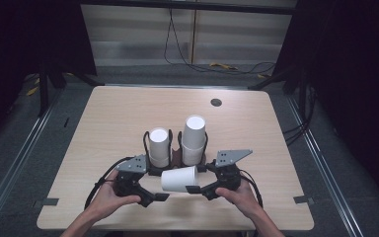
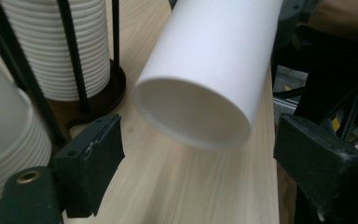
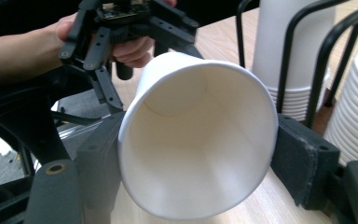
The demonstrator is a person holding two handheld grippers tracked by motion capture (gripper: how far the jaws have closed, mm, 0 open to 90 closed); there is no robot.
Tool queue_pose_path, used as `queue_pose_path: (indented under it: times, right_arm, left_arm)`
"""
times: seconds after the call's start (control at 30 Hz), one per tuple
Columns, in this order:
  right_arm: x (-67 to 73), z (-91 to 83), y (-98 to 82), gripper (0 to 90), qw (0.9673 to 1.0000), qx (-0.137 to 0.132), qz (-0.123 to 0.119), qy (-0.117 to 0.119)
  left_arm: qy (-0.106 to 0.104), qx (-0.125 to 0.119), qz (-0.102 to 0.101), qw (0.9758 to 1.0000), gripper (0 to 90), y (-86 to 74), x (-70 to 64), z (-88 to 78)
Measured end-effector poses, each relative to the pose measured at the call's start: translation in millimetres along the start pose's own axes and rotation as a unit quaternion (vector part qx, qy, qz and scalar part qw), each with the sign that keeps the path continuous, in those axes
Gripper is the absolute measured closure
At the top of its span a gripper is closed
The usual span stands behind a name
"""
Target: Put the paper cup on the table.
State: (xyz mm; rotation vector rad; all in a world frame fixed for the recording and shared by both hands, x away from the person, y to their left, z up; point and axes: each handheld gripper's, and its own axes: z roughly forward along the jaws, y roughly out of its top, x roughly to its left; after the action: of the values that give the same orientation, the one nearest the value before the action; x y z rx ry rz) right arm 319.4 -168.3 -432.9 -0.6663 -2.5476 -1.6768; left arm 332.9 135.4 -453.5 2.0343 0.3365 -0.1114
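A single white paper cup [image 1: 178, 178] hangs on its side just above the table, between the two grippers. My right gripper [image 1: 196, 179] is shut on the cup's wide end; in the right gripper view the open mouth [image 3: 196, 144] faces the camera and both pads squeeze its rim into an oval. My left gripper [image 1: 158, 187] stands open at the cup's narrow end. In the left gripper view the cup's base [image 2: 191, 112] floats between the spread jaws, and neither pad [image 2: 95, 154] touches it.
Two stacks of white cups [image 1: 159, 145] [image 1: 194, 138] stand upright in a black wire holder [image 1: 176, 157] just behind the grippers. A dark round hole [image 1: 216, 102] is at the table's far side. The person's hands come in over the front edge.
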Motion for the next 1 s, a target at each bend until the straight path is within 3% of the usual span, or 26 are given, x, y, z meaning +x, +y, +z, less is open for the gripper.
queue_pose_path:
  times: [0.13,0.33,0.43,0.6,0.7,0.87,0.93,1.0]
  right_arm:
    - [1.3,-2.0,1.3,25.3,0.9999,0.008,0.005,-0.014]
    - [0.9,-7.8,1.3,25.4,0.9994,0.019,0.009,-0.029]
    - [0.6,-10.8,-0.2,25.5,0.9988,0.025,0.01,-0.04]
    - [0.4,-19.4,-3.3,25.6,0.9975,0.043,0.014,-0.054]
    - [-4.3,-27.7,-8.6,25.6,0.9967,0.047,0.025,-0.061]
    - [-8.0,-44.1,-13.3,25.5,0.9922,0.07,0.036,-0.097]
    - [-10.3,-51.9,-13.9,25.5,0.99,0.08,0.04,-0.109]
    - [-14.7,-61.5,-15.3,25.6,0.9875,0.083,0.048,-0.126]
  left_arm:
    - [0.018,0.006,0.0,0.9998,15.8,-8.2,-2.1,-9.1]
    - [0.044,0.006,-0.016,0.9989,15.8,-20.8,1.5,-23.9]
    - [0.063,-0.011,-0.027,0.9976,15.8,-24.7,5.0,-32.3]
    - [0.083,-0.023,-0.028,0.9959,15.6,-26.2,9.2,-42.9]
    - [0.088,-0.013,-0.025,0.9957,15.6,-28.4,11.6,-43.2]
    - [0.085,-0.013,-0.033,0.9957,15.6,-30.7,13.3,-42.2]
    - [0.095,-0.021,-0.049,0.9941,15.6,-32.9,14.9,-42.0]
    - [0.106,-0.014,-0.048,0.9931,15.6,-34.9,15.9,-41.9]
